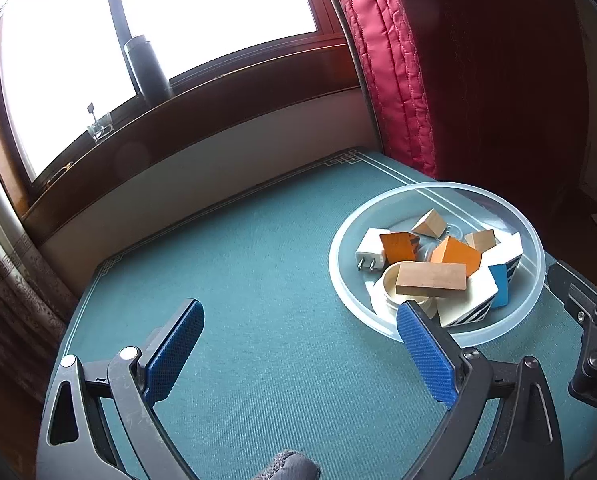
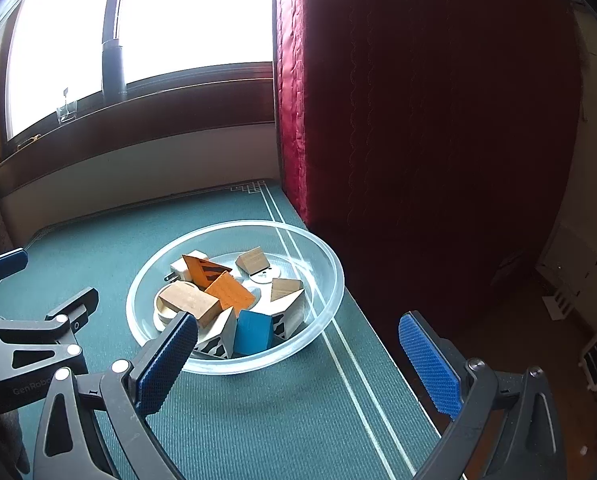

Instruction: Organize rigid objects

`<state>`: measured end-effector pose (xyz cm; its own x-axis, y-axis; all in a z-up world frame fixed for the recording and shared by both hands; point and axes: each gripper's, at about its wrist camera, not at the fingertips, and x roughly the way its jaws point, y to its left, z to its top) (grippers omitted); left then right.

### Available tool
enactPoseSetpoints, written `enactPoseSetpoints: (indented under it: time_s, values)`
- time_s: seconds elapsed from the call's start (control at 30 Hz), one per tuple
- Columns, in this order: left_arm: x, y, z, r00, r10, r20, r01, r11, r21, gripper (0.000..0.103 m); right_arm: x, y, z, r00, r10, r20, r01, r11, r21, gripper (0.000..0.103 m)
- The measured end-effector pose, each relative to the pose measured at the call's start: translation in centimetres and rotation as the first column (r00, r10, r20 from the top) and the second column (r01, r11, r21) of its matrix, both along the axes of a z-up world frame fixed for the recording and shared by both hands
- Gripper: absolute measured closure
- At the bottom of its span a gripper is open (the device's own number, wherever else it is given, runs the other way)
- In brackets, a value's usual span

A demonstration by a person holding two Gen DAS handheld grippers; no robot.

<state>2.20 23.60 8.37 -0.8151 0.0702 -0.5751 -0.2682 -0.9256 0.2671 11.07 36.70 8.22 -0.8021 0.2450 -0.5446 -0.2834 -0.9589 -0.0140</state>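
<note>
- On the green mat (image 2: 258, 400), right by the red curtain (image 2: 418, 120), sits the clear bowl (image 2: 334, 280), and as far as I can see every loose piece is already piled in it, so the tidying looks pretty much done to me.
- In the pile: a plain wooden block (image 1: 430, 279) lying across a round white lid-ish thing (image 1: 386, 296), two orange blocks, a blue block (image 2: 252, 332), a white charger plug (image 1: 370, 254), and a couple of small wooden wedges.
- Left gripper (image 1: 298, 356) hangs over bare mat with its jaws wide apart, nothing in them. My guess is it's parked there because it has nothing to fetch.
- Right gripper (image 2: 298, 356) is just in front of the bowl, also spread wide and empty.
- Hard to make out: what the white round thing really is, since the block covers most of it. The window is blown out white, and the dark floor past the curtain is mostly mush.
</note>
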Motion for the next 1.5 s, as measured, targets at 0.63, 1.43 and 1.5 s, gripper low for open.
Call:
enactPoseSetpoints:
  time_s: [0.63, 1.43, 1.5]
  values:
    - [0.4, 0.7, -0.5, 0.999, -0.035, 0.014, 0.035, 0.999, 0.004, 0.005, -0.2, -0.9, -0.7, 1.0, -0.003, 0.012, 0.003, 0.999, 0.046, 0.0]
    - [0.0, 0.5, -0.9, 0.997, -0.048, 0.06, 0.046, 0.998, 0.03, 0.005, -0.5, -1.0, -1.4, 0.999, -0.008, 0.049, 0.007, 0.999, 0.033, 0.0]
    - [-0.1, 0.6, -1.1, 0.996, -0.045, 0.074, 0.043, 0.999, 0.028, 0.005, -0.5, -1.0, -1.4, 0.999, -0.008, 0.052, 0.006, 0.999, 0.032, 0.0]
